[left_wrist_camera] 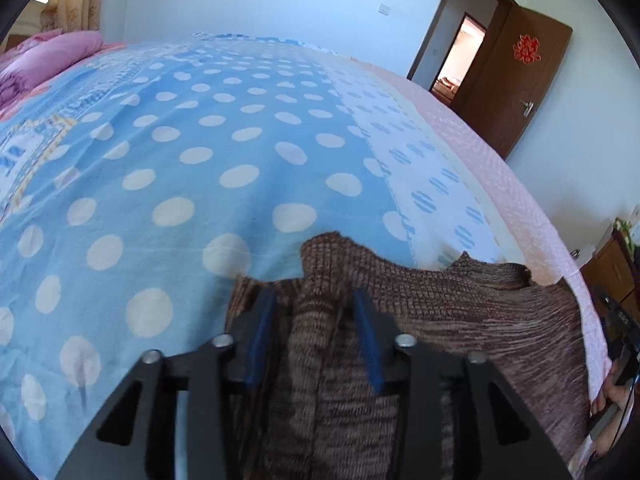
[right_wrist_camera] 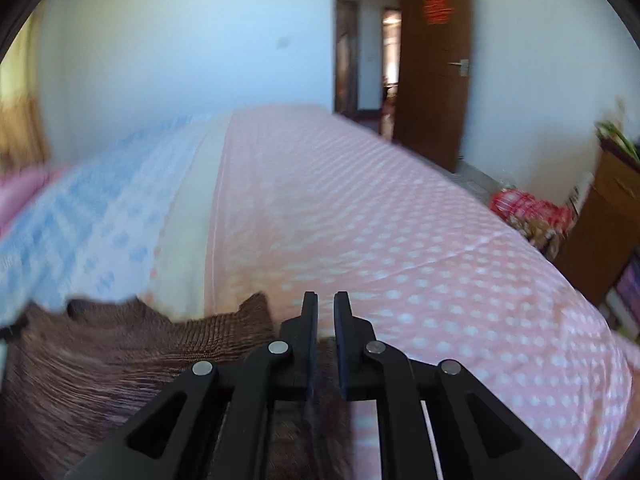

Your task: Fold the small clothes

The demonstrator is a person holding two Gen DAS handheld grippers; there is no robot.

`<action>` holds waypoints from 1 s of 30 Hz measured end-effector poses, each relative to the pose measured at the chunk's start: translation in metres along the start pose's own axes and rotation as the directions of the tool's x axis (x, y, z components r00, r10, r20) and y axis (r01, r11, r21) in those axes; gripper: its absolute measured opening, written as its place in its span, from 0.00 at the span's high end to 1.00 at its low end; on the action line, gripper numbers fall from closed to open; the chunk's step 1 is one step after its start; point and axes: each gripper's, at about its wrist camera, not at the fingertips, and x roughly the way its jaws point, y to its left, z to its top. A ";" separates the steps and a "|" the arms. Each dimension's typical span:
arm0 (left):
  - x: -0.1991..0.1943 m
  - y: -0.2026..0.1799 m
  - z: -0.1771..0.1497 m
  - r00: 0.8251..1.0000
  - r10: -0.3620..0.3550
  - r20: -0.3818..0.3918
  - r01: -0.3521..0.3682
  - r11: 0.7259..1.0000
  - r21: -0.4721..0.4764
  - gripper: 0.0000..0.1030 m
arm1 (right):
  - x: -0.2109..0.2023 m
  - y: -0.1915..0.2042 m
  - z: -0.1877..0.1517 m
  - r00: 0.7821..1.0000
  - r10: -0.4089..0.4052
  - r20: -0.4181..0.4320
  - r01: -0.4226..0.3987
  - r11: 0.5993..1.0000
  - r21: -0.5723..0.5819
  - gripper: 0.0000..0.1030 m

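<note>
Sweater (left_wrist_camera: 420, 320), brown knit, lies on the bed (left_wrist_camera: 200, 160) at the near edge, spread from the blue dotted sheet toward the pink one. In the left wrist view it fills the frame from 5 to 7 o'clock and runs off toward 3 o'clock, so its long axis seems to lie across the view, left to right.

Left gripper (left_wrist_camera: 316, 308) stands about half open, its blue pads (left_wrist_camera: 260, 328) either side of a raised ridge of knit without pressing on it; the cloth passes between the jaws and sits free.

Right gripper (right_wrist_camera: 326, 312) shows only a narrow slit between its jaws, with brown knit in that slit lower down; blur makes it hard to say whether it truly pinches the cloth. From this gripper the bulk of the sweater lies at 8 to 9 o'clock.

Both hands sit over the same near hem, the left nearer the garment's middle.
</note>
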 end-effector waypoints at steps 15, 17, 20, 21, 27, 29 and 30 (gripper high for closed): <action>-0.086 -0.043 -0.104 0.996 -0.085 0.008 0.083 0.990 0.111 0.37 | -0.099 -0.008 -0.113 0.977 0.129 -0.169 -0.144 0.986 -0.081 0.51; -0.085 -0.042 -0.110 0.999 -0.052 0.002 0.052 0.992 0.115 0.37 | -0.090 -0.002 -0.121 0.980 0.057 -0.193 -0.087 0.984 -0.153 0.73; -0.084 -0.039 -0.120 0.999 -0.040 0.009 0.039 0.993 0.109 0.37 | -0.090 0.007 -0.127 0.982 -0.001 -0.188 -0.046 0.968 -0.245 0.88; -0.084 -0.038 -0.122 0.999 -0.046 0.015 0.045 0.993 0.109 0.37 | -0.092 0.007 -0.128 0.981 -0.005 -0.196 -0.045 0.966 -0.253 0.90; -0.084 -0.030 -0.124 0.995 -0.096 0.022 0.094 0.992 0.081 0.36 | -0.115 -0.018 -0.144 0.974 0.018 -0.227 -0.045 0.992 -0.116 0.99; -0.082 -0.028 -0.124 0.994 -0.105 0.020 0.103 0.992 0.074 0.36 | -0.116 -0.022 -0.154 0.973 0.022 -0.228 -0.045 0.995 -0.095 0.99; -0.082 -0.027 -0.124 0.994 -0.106 0.020 0.104 0.992 0.074 0.36 | -0.120 -0.020 -0.154 0.974 0.015 -0.226 -0.038 0.994 -0.101 0.99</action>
